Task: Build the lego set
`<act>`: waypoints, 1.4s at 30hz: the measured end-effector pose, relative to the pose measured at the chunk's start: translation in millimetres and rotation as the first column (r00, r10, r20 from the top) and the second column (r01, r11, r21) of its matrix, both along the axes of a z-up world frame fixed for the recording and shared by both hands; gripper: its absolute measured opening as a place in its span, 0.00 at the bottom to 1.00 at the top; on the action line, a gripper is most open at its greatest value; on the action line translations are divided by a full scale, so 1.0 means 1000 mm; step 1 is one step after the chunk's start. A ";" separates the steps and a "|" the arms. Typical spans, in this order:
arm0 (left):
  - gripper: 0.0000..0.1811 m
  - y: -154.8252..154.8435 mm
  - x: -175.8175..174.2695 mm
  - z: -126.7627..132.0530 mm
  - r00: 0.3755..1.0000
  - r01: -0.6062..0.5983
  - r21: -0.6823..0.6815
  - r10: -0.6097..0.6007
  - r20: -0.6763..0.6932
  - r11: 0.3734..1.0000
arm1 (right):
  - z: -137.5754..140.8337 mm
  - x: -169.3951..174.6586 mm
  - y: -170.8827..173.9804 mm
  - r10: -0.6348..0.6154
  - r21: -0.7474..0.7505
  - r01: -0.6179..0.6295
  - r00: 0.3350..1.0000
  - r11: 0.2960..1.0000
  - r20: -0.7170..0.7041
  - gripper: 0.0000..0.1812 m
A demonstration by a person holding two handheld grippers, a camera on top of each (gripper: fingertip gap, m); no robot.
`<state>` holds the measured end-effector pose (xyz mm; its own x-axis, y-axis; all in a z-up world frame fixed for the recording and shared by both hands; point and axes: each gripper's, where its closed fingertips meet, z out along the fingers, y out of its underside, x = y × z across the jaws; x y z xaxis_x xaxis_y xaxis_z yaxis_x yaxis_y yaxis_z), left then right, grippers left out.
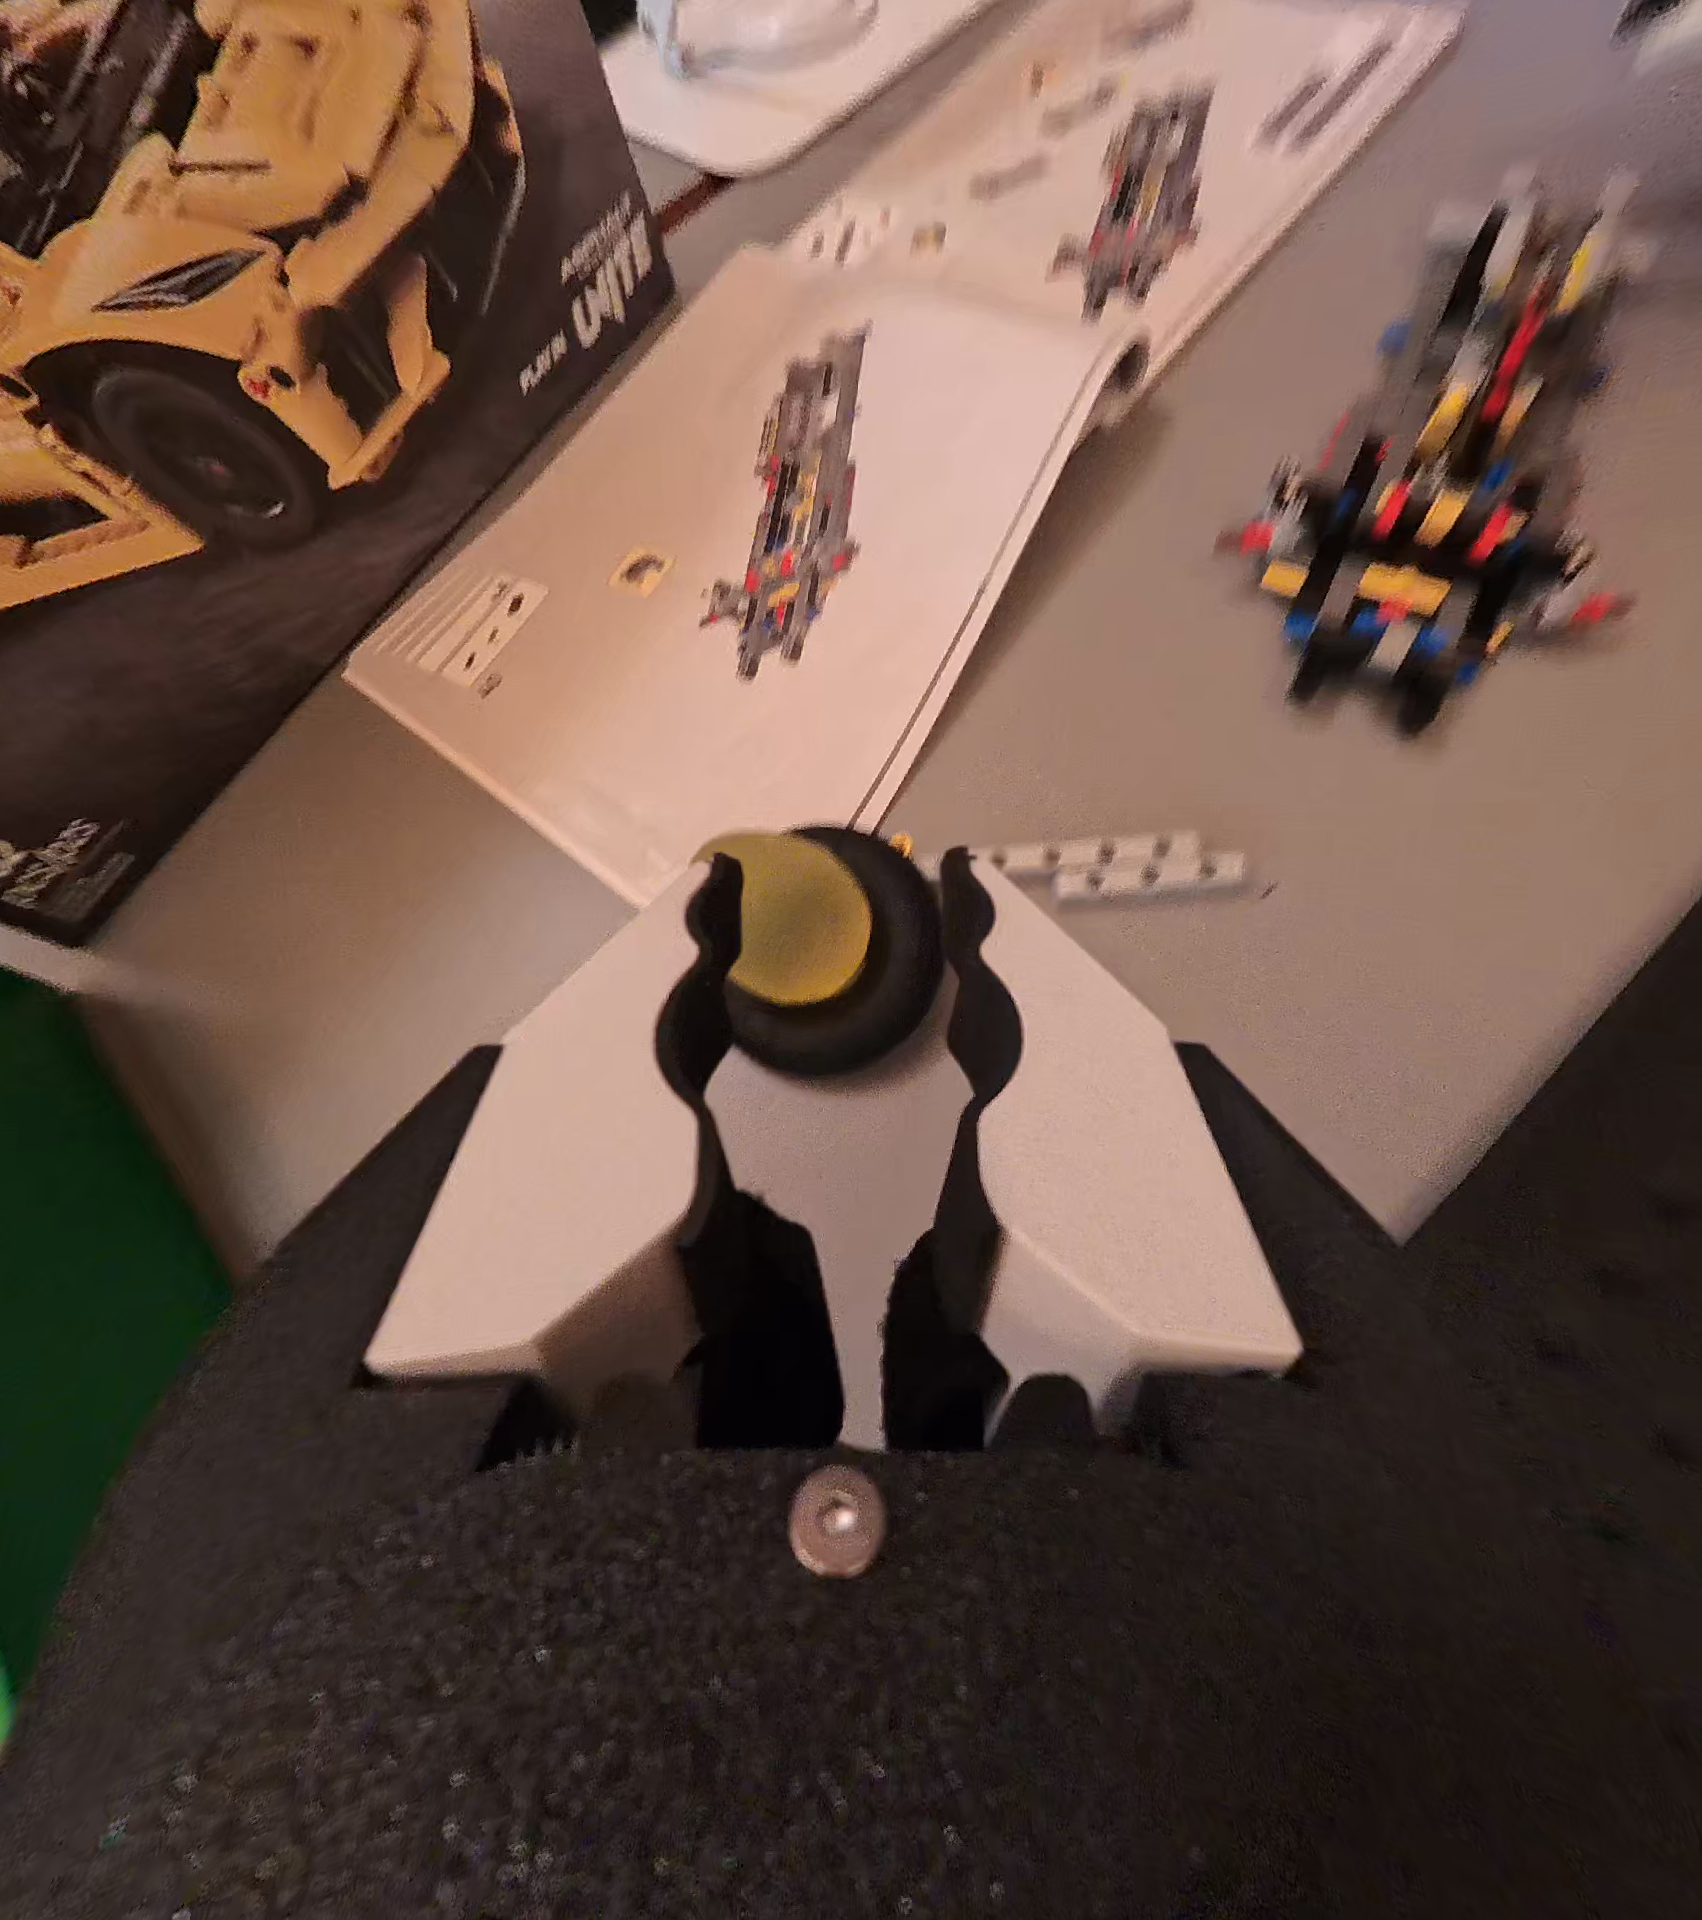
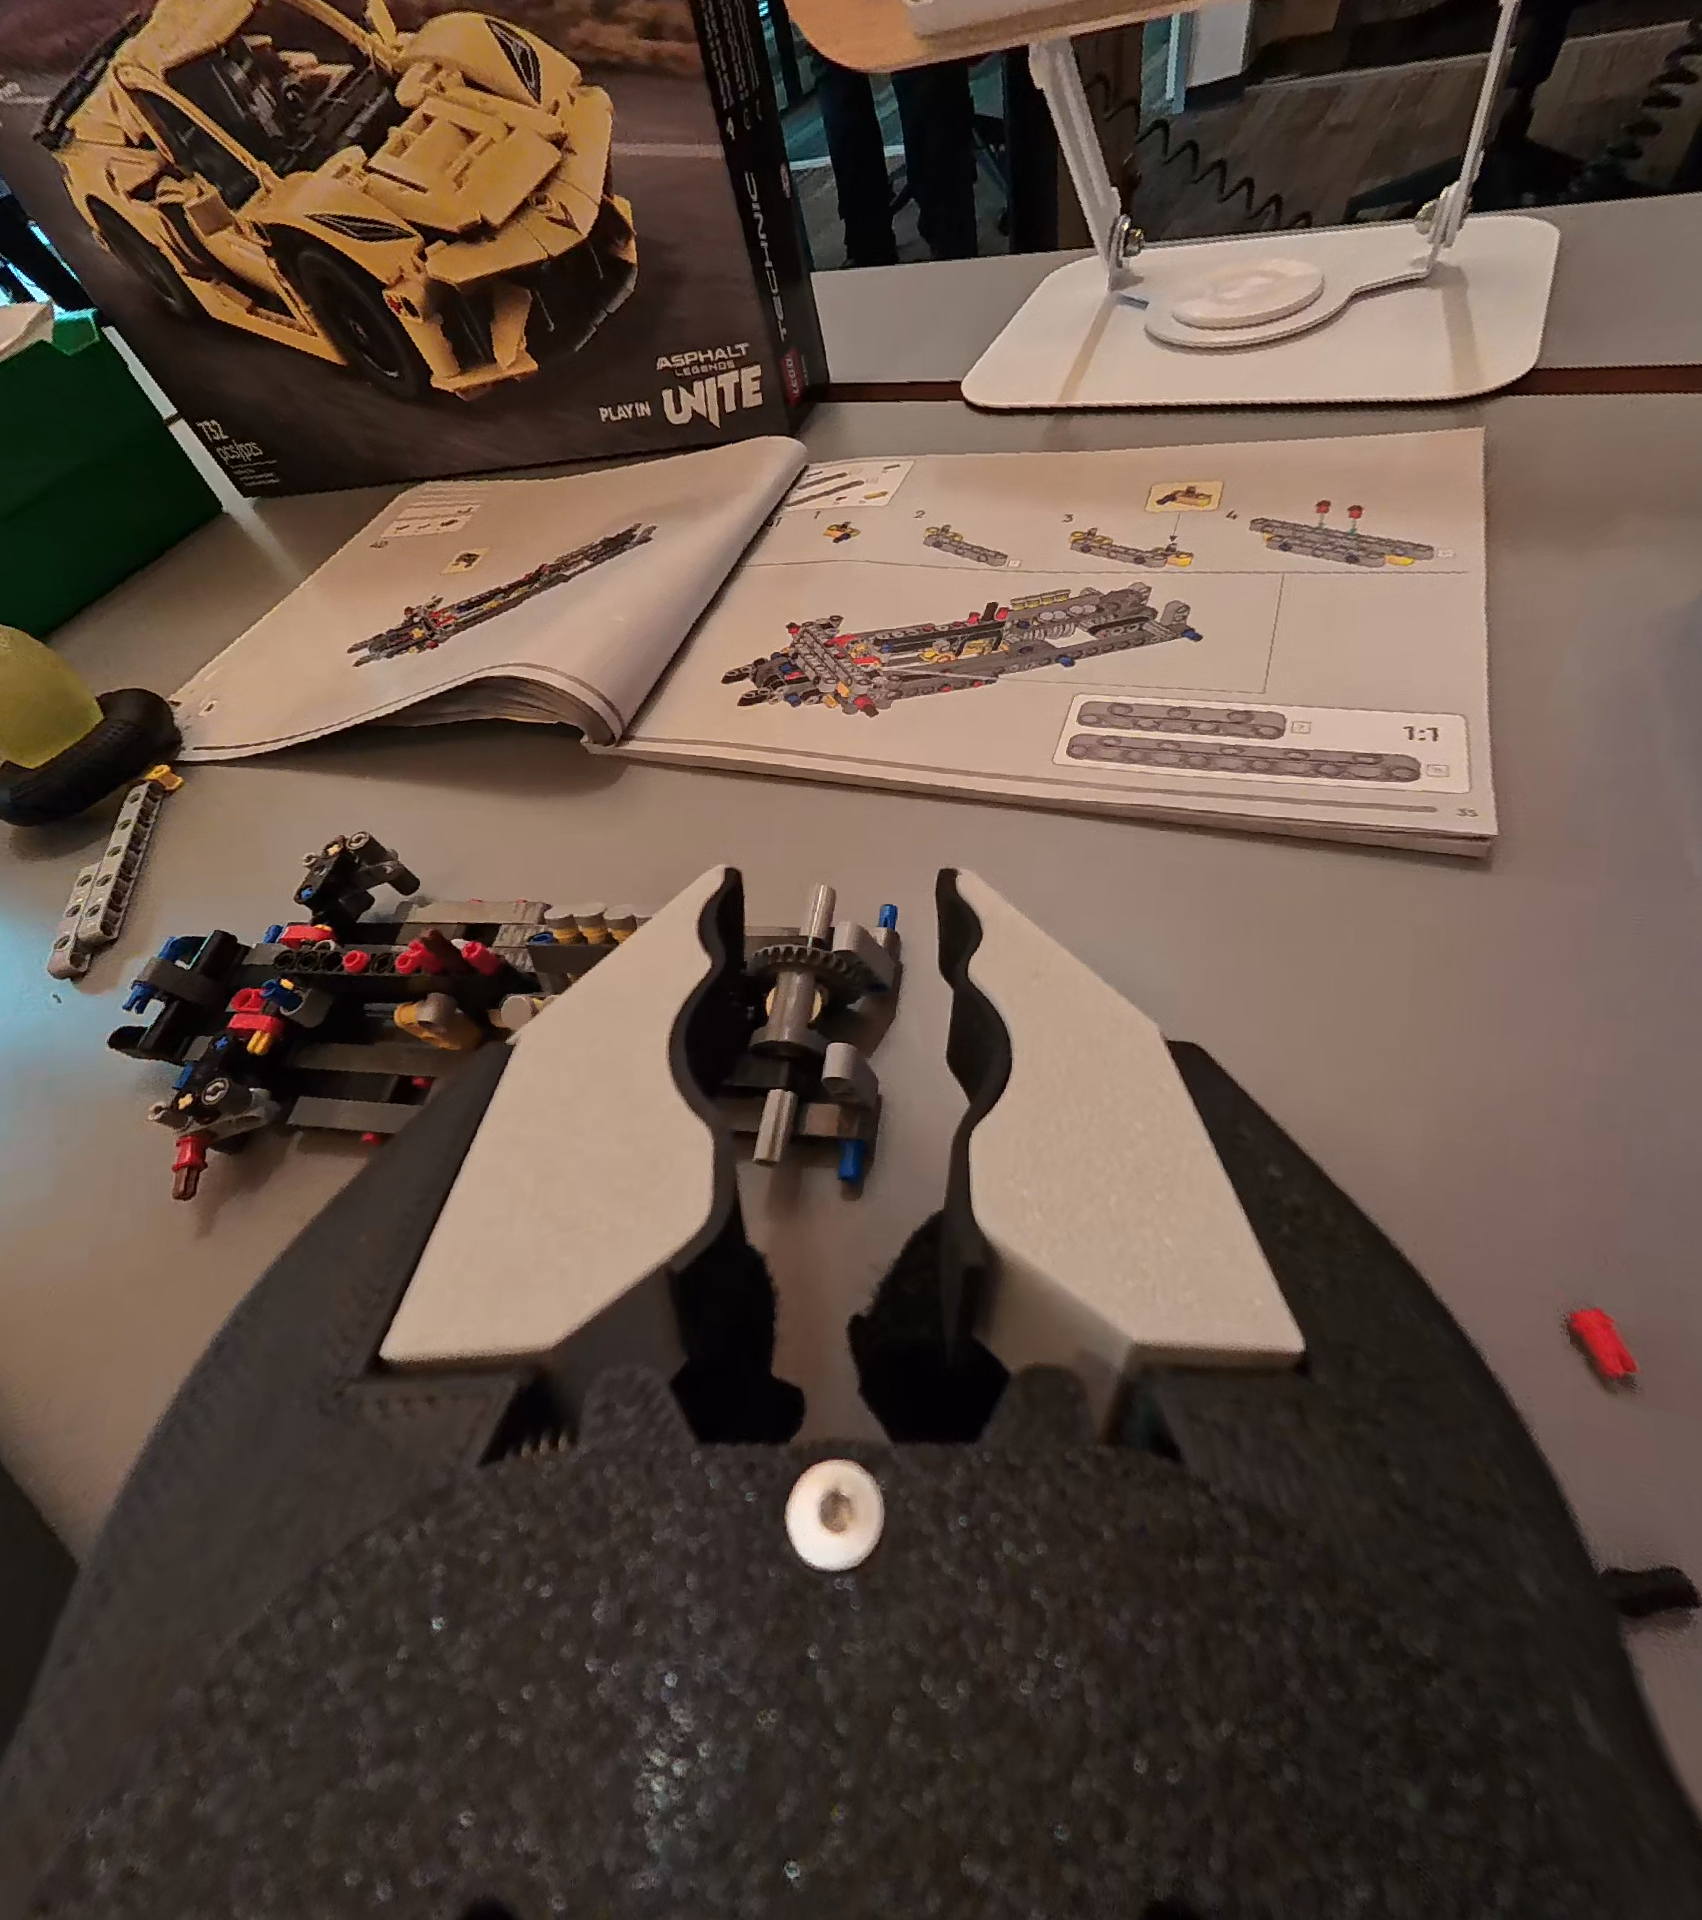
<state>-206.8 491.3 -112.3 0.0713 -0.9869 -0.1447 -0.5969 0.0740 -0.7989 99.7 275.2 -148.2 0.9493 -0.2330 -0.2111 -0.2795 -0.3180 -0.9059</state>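
Chassis [image 2: 473, 997] partly hidden behind spread right gripper [image 2: 836, 894], perhaps untouched.

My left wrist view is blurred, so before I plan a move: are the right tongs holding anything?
Observer: No. The right tongs are open; the grey gear-axle end of the multicoloured brick chassis shows between them.
Operator: Any loose parts outside my frame?
Observer: A small red plastic pin lies on the grey table, right of the right tongs.
Operator: Is the black rubber tyre ahead of me gripped?
Observer: No. In the right wrist view it sits on the table with a yellow egg-shaped piece in it, nothing touching it.
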 end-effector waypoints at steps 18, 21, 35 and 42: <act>0.45 0.020 -0.005 -0.045 0.976 -0.214 -0.210 0.215 -0.018 0.954 | -0.004 -0.007 0.004 0.037 -0.012 -0.037 0.999 0.999 -0.016 0.20; 0.58 0.023 -0.005 -0.076 0.952 -0.301 -0.177 0.283 -0.119 0.937 | -0.006 -0.010 0.006 0.049 -0.033 -0.048 0.999 0.998 0.009 0.20; 0.21 0.028 0.019 -0.066 0.968 -0.252 -0.198 0.250 -0.034 0.947 | -0.007 -0.008 0.004 0.034 -0.040 -0.033 0.999 0.999 0.021 0.19; 0.21 0.029 0.011 -0.063 0.968 -0.249 -0.153 0.245 -0.047 0.956 | -0.010 -0.011 0.006 0.054 -0.057 -0.052 0.998 0.997 0.025 0.19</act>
